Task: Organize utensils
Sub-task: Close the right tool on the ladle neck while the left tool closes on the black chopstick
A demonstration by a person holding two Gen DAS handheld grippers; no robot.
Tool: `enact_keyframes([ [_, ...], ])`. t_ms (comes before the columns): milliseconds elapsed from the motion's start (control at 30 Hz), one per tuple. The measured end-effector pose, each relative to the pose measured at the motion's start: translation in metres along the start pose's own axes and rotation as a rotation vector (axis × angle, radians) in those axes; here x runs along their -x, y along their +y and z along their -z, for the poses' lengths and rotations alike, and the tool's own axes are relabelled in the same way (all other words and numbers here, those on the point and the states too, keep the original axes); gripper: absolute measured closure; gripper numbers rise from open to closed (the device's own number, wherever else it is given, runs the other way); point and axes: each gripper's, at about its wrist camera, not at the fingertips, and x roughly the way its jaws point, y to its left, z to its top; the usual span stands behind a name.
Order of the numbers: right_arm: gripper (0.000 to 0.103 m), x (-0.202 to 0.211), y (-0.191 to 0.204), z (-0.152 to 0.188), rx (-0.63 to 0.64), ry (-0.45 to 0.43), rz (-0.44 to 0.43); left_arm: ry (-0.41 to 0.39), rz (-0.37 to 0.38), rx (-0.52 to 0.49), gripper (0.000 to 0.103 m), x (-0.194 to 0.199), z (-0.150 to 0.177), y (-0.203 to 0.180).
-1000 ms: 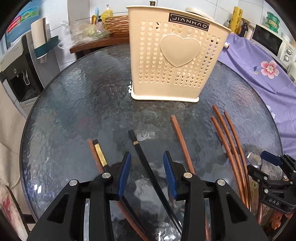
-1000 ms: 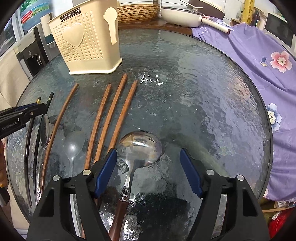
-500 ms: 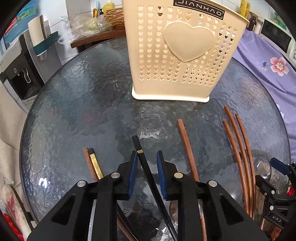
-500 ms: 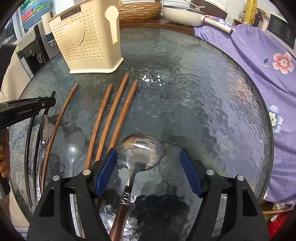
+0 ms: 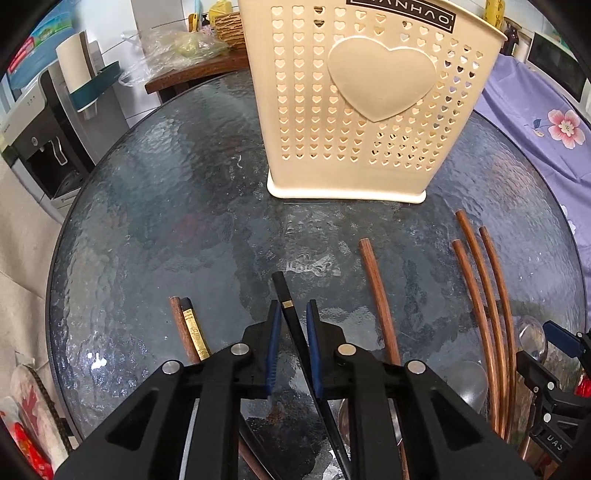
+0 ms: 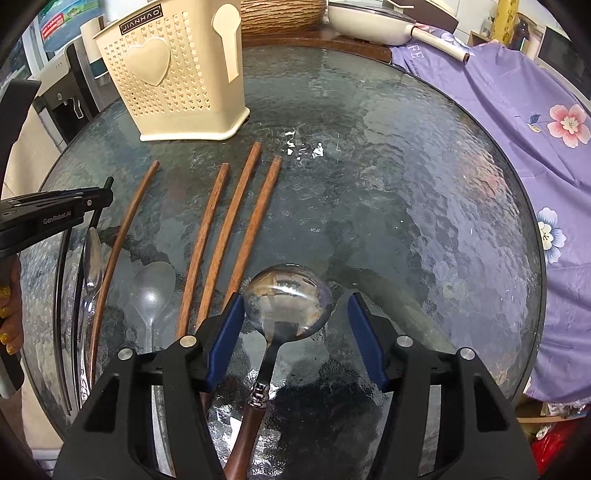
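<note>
A cream utensil holder [image 5: 365,99] with heart holes stands at the back of the round glass table [image 5: 166,206]; it also shows in the right wrist view [image 6: 177,74]. My left gripper [image 5: 293,325] is shut on a black chopstick [image 5: 286,301] with a gold band, held just over the glass. A second black and gold chopstick [image 5: 192,325] lies to its left beside a brown one. Several brown wooden chopsticks [image 6: 229,229] lie in a row. My right gripper [image 6: 295,332] is open over a steel ladle [image 6: 288,306] with a brown handle.
A clear plastic spoon [image 6: 151,291] and a metal spoon [image 6: 92,254] lie left of the ladle. A purple flowered cloth [image 6: 517,110] covers furniture at the right. A white pan [image 6: 369,18] and a woven basket [image 6: 280,14] sit behind the table. A water dispenser [image 5: 40,140] stands at the left.
My left gripper closed from wide open onto the black chopstick and moved forward toward the holder. The right gripper stayed open over the ladle.
</note>
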Motion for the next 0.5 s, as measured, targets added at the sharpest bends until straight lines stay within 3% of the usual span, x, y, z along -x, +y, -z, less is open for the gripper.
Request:
enact_keyframes([
  [100, 0.055, 0.0007, 0.0024, 0.0, 0.003, 0.002, -0.002, -0.003, 0.005, 0.005, 0.092, 0.0, 0.0006, 0.0003],
  [500, 0.055, 0.0037, -0.0011, -0.001, -0.012, -0.014, -0.02, -0.007, 0.041, 0.039, 0.095, 0.001, 0.0012, 0.004],
])
